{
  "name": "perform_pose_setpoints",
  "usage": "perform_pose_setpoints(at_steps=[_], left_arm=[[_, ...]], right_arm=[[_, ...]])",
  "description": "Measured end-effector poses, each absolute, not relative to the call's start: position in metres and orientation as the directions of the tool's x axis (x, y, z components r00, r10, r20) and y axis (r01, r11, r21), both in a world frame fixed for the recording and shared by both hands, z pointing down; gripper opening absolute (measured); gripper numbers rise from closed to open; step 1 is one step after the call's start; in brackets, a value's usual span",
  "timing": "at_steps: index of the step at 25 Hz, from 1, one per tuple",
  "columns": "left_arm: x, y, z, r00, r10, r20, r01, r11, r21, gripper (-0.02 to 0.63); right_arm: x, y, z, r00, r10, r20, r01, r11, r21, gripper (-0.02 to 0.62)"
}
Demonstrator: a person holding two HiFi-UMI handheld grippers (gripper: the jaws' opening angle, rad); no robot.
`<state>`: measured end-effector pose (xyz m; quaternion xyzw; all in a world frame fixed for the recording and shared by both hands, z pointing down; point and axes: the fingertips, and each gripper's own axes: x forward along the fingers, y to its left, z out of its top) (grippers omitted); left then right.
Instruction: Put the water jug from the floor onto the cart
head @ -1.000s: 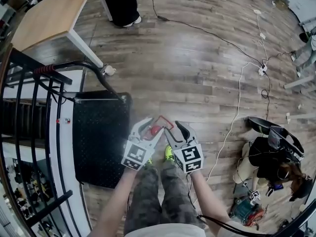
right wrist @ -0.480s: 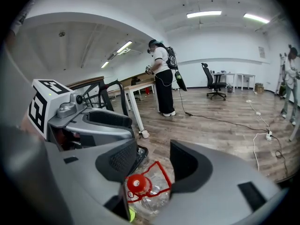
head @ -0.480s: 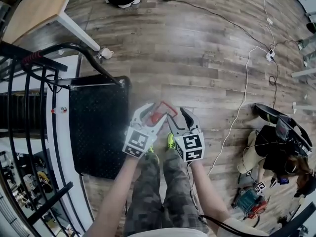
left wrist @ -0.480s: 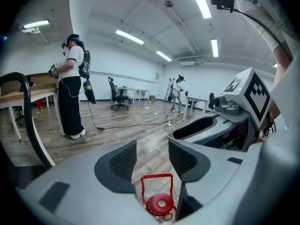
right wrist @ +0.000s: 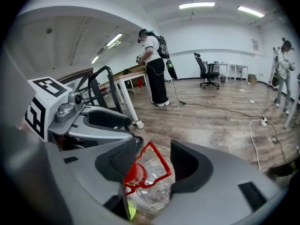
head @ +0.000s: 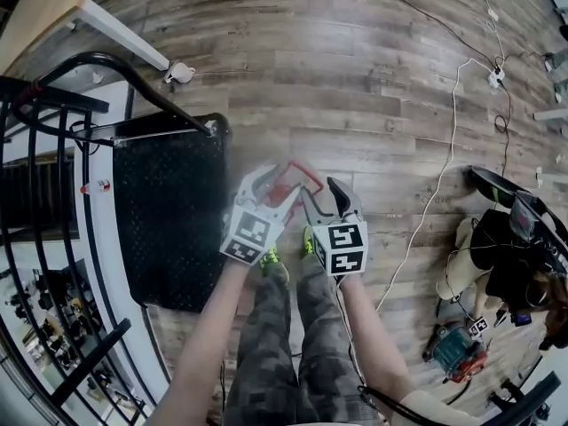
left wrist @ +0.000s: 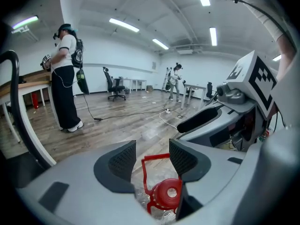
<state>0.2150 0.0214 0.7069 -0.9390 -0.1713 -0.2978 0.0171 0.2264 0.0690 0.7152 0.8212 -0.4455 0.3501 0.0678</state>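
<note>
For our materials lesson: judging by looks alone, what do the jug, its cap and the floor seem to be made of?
Jug: clear plastic, probably thin; you can see through it and it glints with crinkled highlights.
Cap: red plastic, opaque, smooth and evenly coloured, with a moulded look.
Floor: wood-look planks with a slight sheen; real wood or laminate cannot be told.
</note>
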Motion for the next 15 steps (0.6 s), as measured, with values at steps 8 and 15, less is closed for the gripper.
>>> perform_pose_setpoints(at_steps=[8,15], left_arm=[[0.217,0.02,0.752,0.728,0.312,0.61,0.324,-0.941,0.095,0.198],[0.224,0.014,0.779,0.704,0.319,0.635,0.339,-0.936,0.095,0.198]], right_arm=[[0.228,0.071,0.757,0.355,-0.638,0.683,-0.743,-0.636,-0.208,0.209],[0.237,0.064,0.779,0.369,-0.609,0.702,-0.72,-0.665,-0.199,0.209]])
